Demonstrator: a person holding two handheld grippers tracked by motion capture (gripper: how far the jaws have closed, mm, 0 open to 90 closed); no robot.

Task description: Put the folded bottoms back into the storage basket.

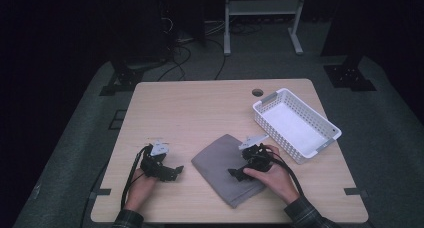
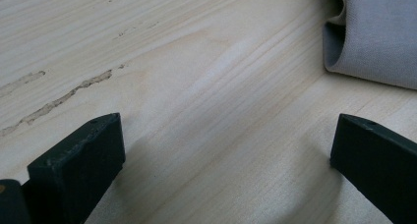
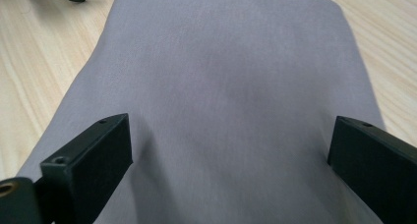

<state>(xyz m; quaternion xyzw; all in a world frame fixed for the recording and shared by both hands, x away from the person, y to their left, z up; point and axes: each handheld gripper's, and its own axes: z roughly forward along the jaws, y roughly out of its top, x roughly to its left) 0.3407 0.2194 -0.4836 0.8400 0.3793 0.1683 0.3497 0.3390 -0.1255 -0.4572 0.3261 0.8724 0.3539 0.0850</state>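
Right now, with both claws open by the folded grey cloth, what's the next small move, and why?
Probably lower the right claw and close on the folded grey cloth: its jaws stand wide open above the fabric, gripping nothing. The left claw is open over bare table.

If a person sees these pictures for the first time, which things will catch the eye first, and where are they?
First comes the folded grey cloth on the near middle of the wooden table, with the right gripper over it, jaws wide open. Next is the white basket at the table's right side, empty and apart from the cloth. The left gripper is low over bare wood to the left of the cloth, also open.
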